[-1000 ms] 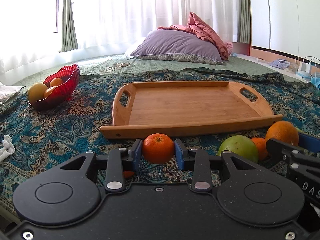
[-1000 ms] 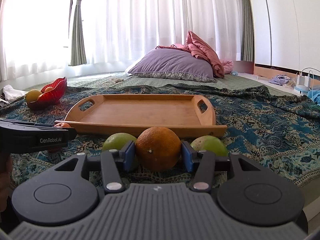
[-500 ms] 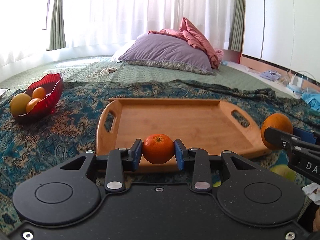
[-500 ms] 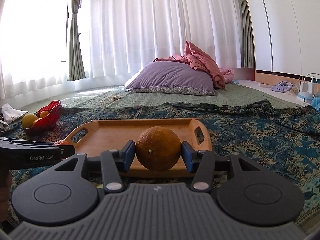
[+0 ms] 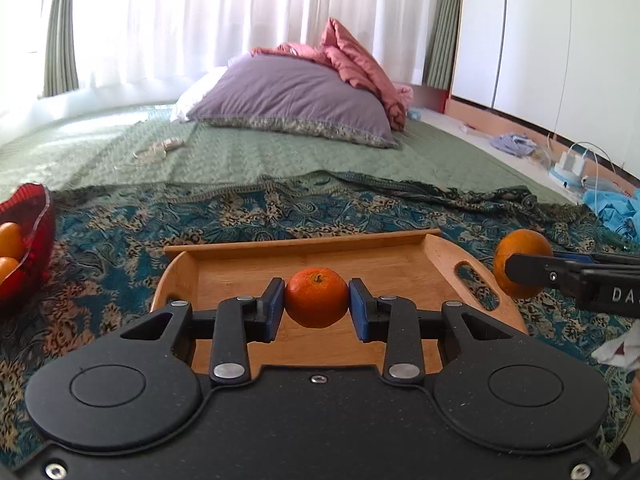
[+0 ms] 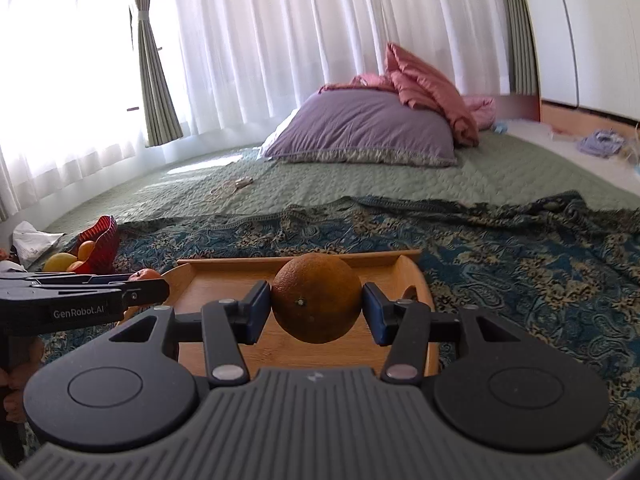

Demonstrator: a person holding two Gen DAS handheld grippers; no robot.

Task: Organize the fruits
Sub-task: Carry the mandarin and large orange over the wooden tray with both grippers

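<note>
Your left gripper [image 5: 316,298] clamps a small mandarin [image 5: 316,297] and your right gripper [image 6: 317,306] a larger orange [image 6: 317,298], both held over the bare wooden tray [image 5: 404,268]. Neither fruit is set down yet, and other fruit sits in the red bowl [image 5: 36,228] to the left. The tray lies on a patterned teal blanket [image 6: 520,264], with a purple pillow [image 5: 288,100] and white curtains beyond.

Sunlit white curtains [image 6: 320,60], purple pillow [image 5: 292,100], green quilt [image 5: 240,160]

Home bedroom: pillow [image 5: 292,100], curtains [image 6: 320,48], bedding [image 5: 240,160].
</note>
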